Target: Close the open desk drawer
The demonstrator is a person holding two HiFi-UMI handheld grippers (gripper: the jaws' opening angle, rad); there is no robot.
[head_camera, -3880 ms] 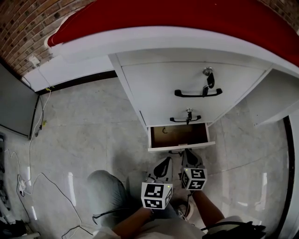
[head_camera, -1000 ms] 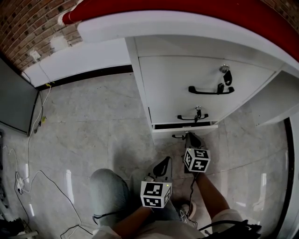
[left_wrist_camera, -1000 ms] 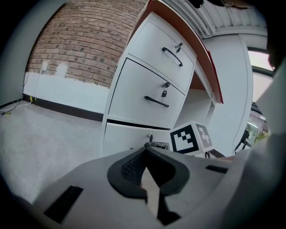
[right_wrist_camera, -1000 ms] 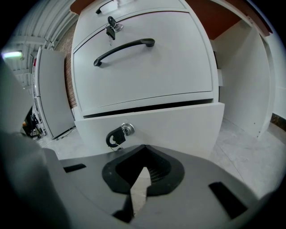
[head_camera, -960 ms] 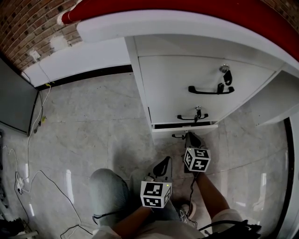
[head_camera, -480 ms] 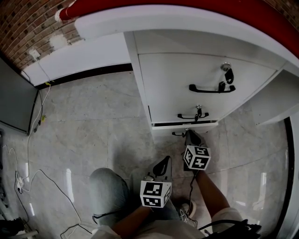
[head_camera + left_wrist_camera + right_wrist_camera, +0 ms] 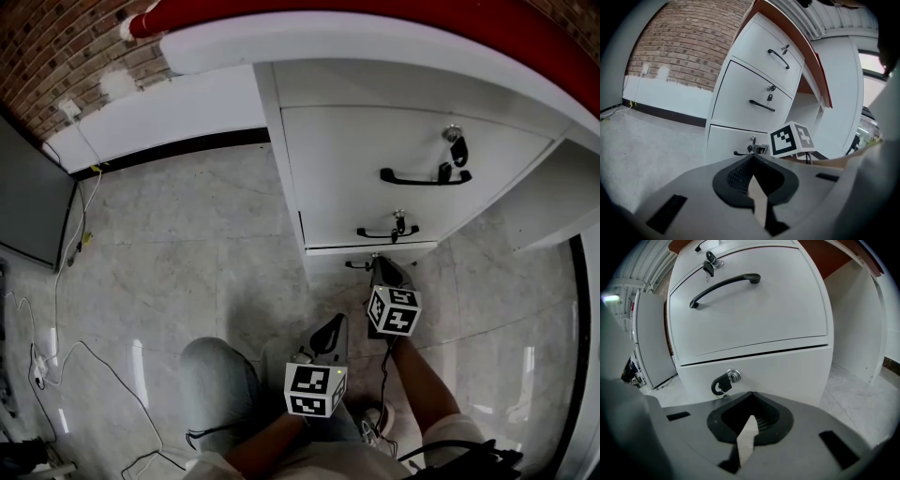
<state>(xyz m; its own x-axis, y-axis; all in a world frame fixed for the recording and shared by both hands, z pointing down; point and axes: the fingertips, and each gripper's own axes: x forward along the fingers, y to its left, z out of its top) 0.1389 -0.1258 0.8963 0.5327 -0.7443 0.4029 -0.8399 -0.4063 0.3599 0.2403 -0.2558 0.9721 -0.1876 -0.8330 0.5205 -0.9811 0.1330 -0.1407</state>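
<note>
The white drawer unit (image 7: 375, 178) under the red-topped desk has three drawers. The bottom drawer (image 7: 328, 258) sits almost flush with the ones above, with only a thin dark seam (image 7: 754, 354) over its front. My right gripper (image 7: 377, 264) is shut, and its tip is against that drawer's front by the small black handle (image 7: 356, 266). In the right gripper view the right gripper (image 7: 751, 394) sits just below the drawer's lock and key (image 7: 725, 380). My left gripper (image 7: 333, 325) hangs back over the floor, shut on nothing. In the left gripper view the left gripper (image 7: 752, 157) faces the bottom drawer (image 7: 726, 140).
The middle drawer (image 7: 750, 310) and top drawer (image 7: 412, 141) each carry a black handle and a key. A grey marble floor (image 7: 187, 253) spreads to the left. Cables (image 7: 66, 309) trail by a dark panel (image 7: 28, 206) at far left. A knee in grey trousers (image 7: 216, 375) is below me.
The bottom drawer went from wide open to nearly flush. My right gripper moved forward with its front. The left gripper stayed in place.
</note>
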